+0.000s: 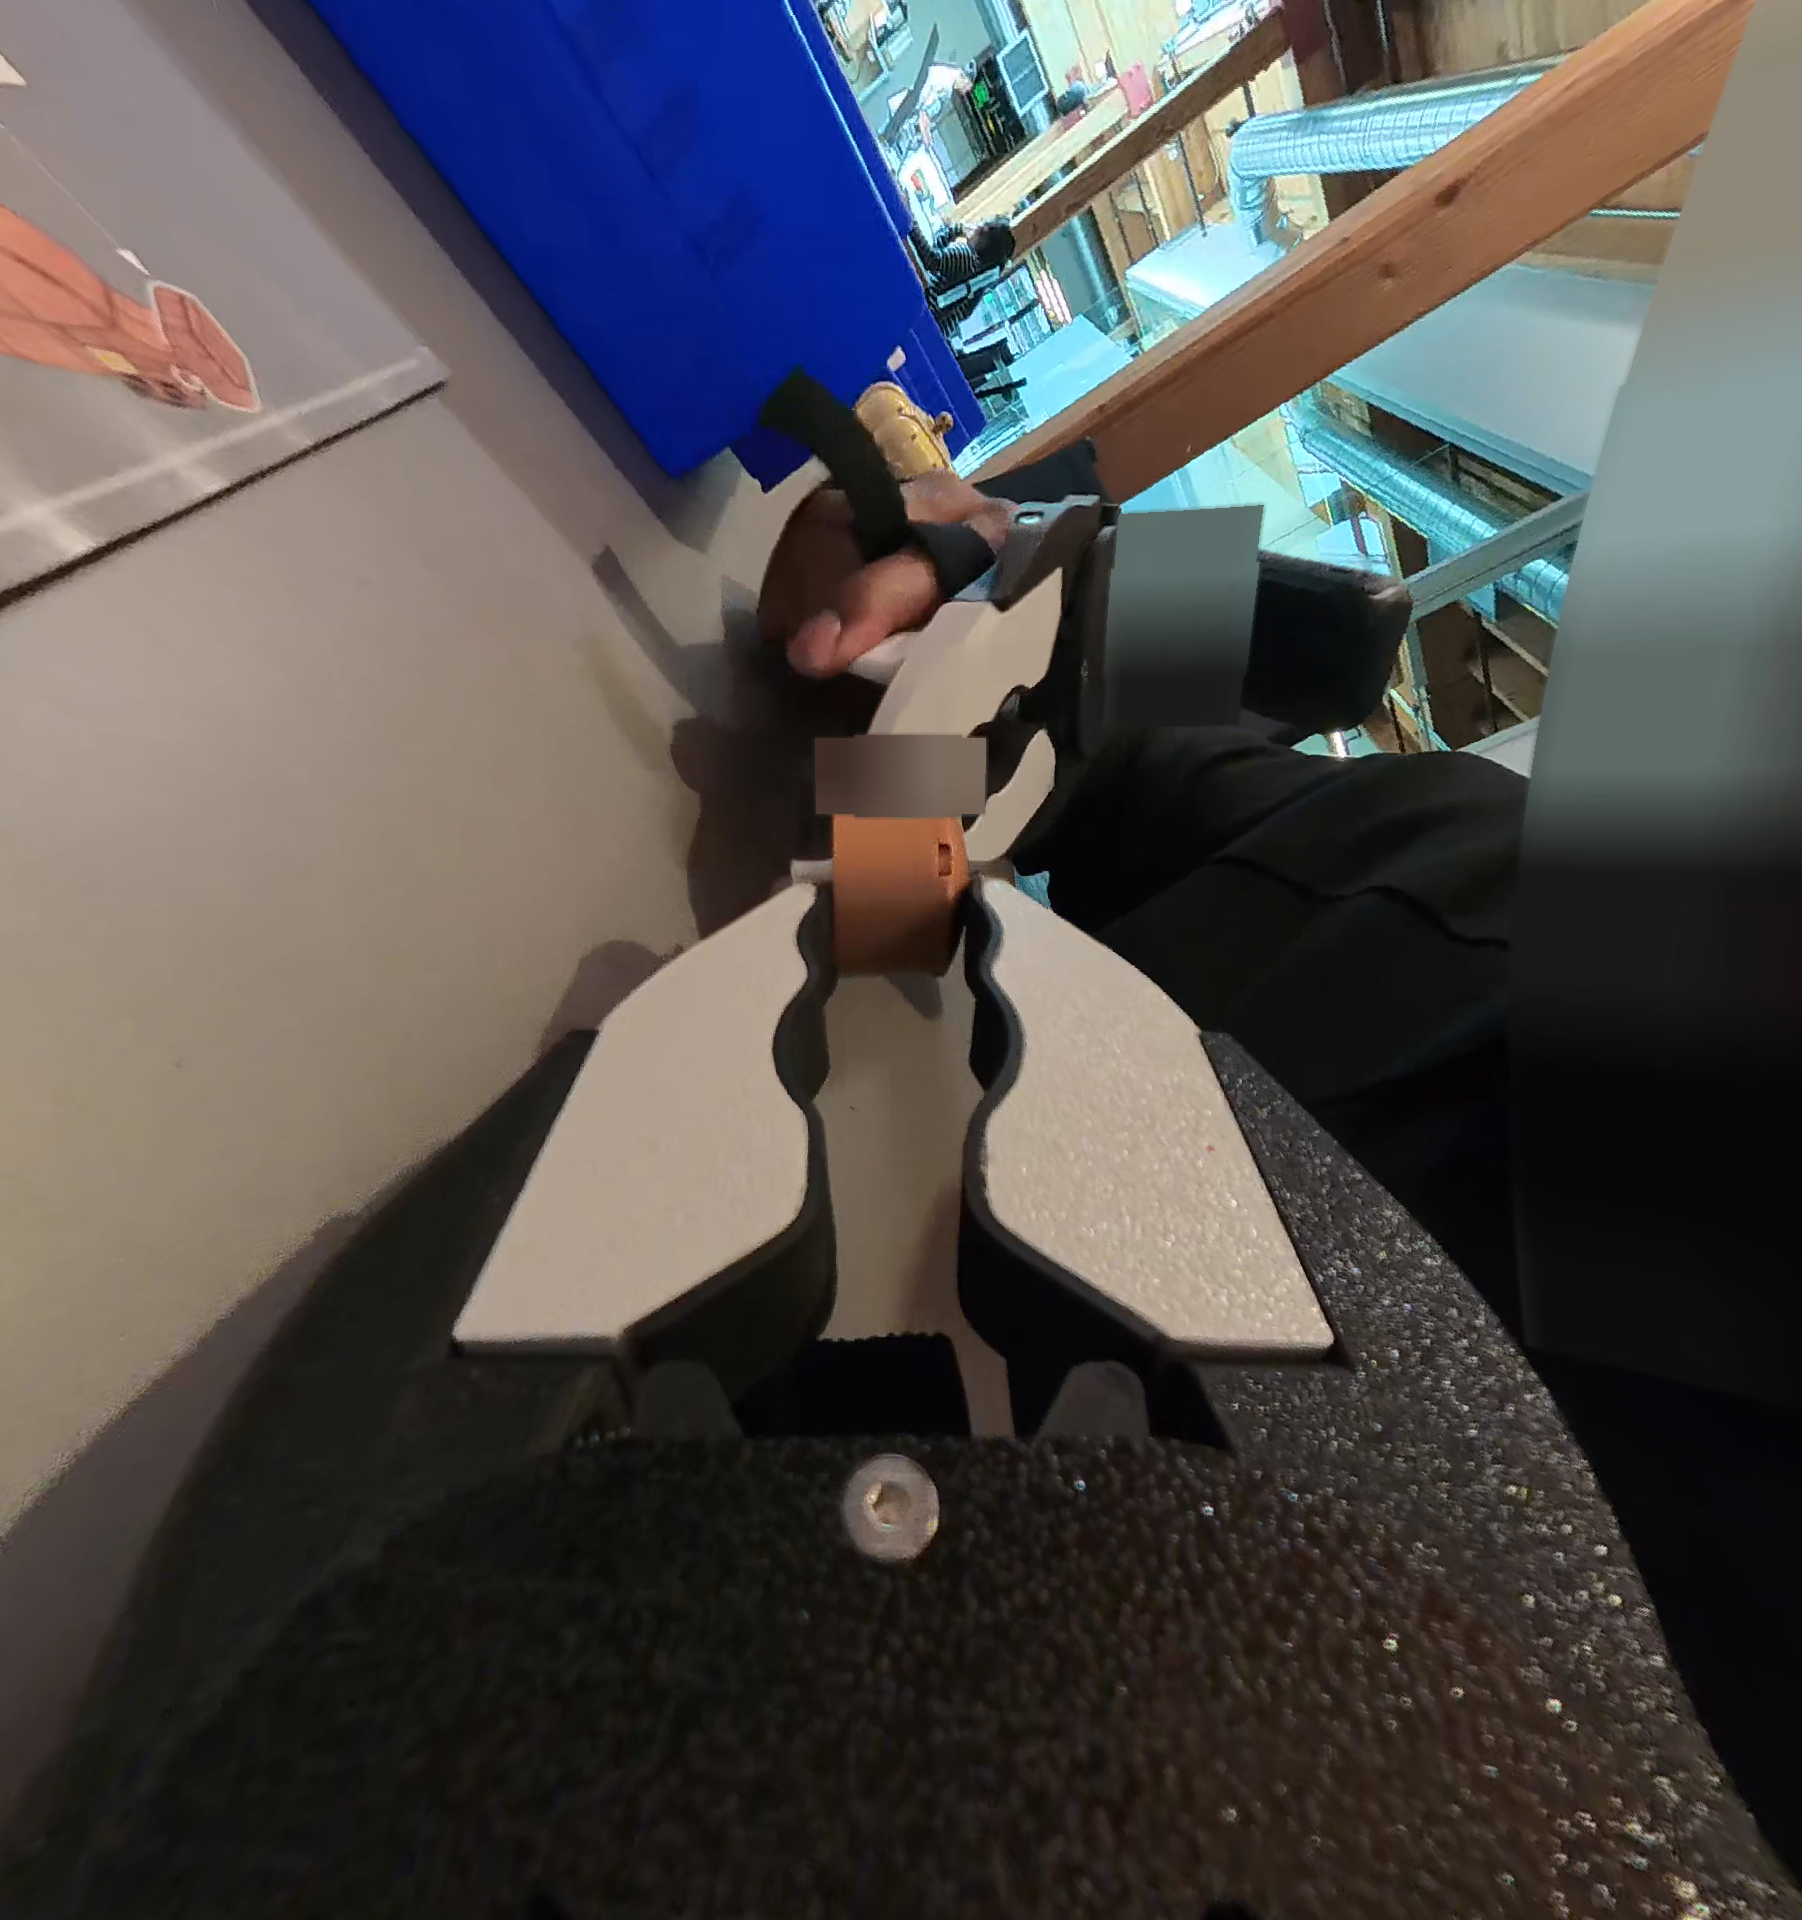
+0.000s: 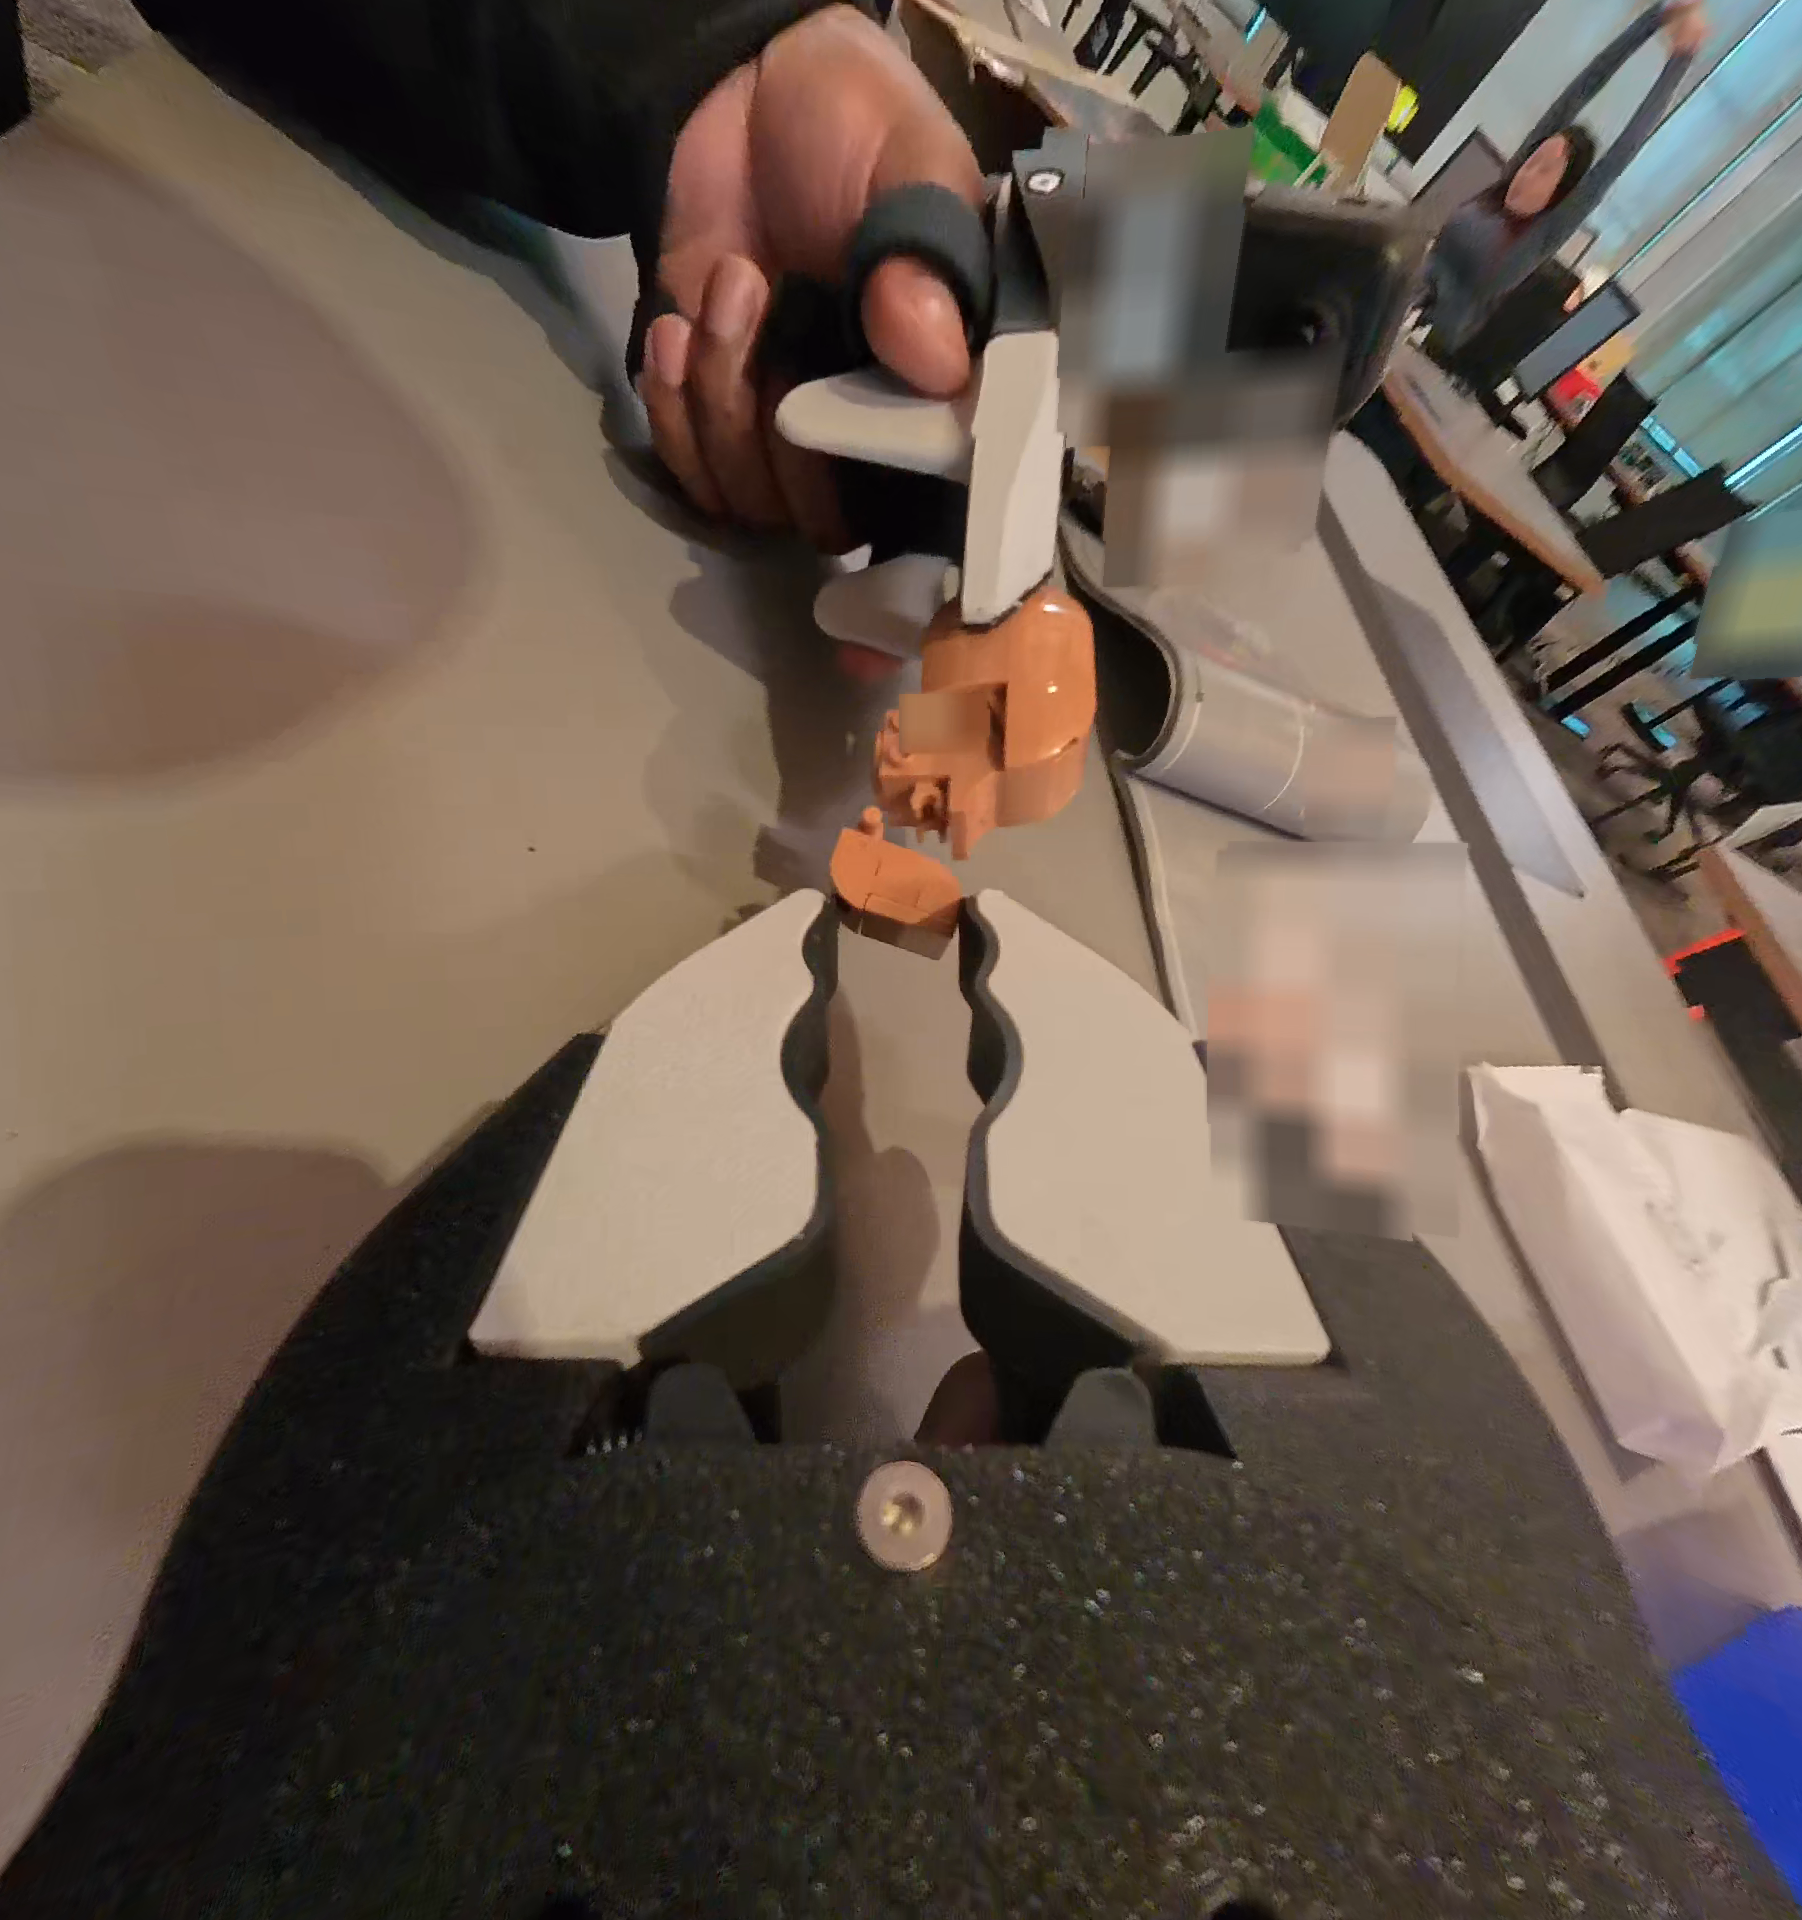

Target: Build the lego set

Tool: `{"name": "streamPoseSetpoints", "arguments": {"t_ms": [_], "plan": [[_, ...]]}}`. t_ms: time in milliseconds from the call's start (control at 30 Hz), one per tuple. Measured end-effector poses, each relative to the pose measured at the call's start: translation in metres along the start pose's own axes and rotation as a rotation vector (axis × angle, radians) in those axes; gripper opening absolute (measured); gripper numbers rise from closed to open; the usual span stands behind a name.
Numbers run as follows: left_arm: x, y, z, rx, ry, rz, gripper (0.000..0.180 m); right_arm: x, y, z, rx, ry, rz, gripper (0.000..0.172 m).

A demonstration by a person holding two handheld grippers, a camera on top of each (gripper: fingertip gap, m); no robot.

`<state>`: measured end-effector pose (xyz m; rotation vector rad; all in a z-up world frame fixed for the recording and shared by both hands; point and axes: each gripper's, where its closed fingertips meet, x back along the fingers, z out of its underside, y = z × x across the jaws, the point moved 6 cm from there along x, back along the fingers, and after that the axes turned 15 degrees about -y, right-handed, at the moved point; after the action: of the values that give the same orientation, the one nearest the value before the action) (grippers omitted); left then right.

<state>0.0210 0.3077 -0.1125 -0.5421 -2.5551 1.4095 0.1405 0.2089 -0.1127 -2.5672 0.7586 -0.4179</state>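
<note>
Leftmost, the left gripper (image 1: 889,904) is closed narrowly on a large orange brick model (image 1: 892,899), pads pressing its sides above the grey table (image 1: 305,831). Opposite, the right gripper (image 2: 895,925) pinches a small orange brick piece (image 2: 892,904) just beside that model.

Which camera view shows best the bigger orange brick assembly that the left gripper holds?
The right wrist view: there the bigger orange brick assembly shows its side, with curved shell and studded parts, at the left gripper. The left wrist view shows only one narrow rounded end between its own fingertips, partly under a blurred patch.
</note>
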Motion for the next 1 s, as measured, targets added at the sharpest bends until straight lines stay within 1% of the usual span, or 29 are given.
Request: {"name": "streamPoseSetpoints", "arguments": {"t_ms": [133,300,1000], "plan": [[-0.0006,-0.0012,0.0029,0.011,0.027,0.016,0.023,0.0027,-0.0027,-0.0035,0.063,-0.030,0.036,0.022],[-0.0013,-0.0013,0.0033,0.023,0.030,0.025,0.023,0.0022,0.0007,-0.0005,0.123,0.004,0.029,0.022],[-0.0032,0.0014,0.0056,0.007,0.043,-0.014,0.023,0.0000,0.0027,0.0008,0.148,0.016,0.036,0.022]]}}
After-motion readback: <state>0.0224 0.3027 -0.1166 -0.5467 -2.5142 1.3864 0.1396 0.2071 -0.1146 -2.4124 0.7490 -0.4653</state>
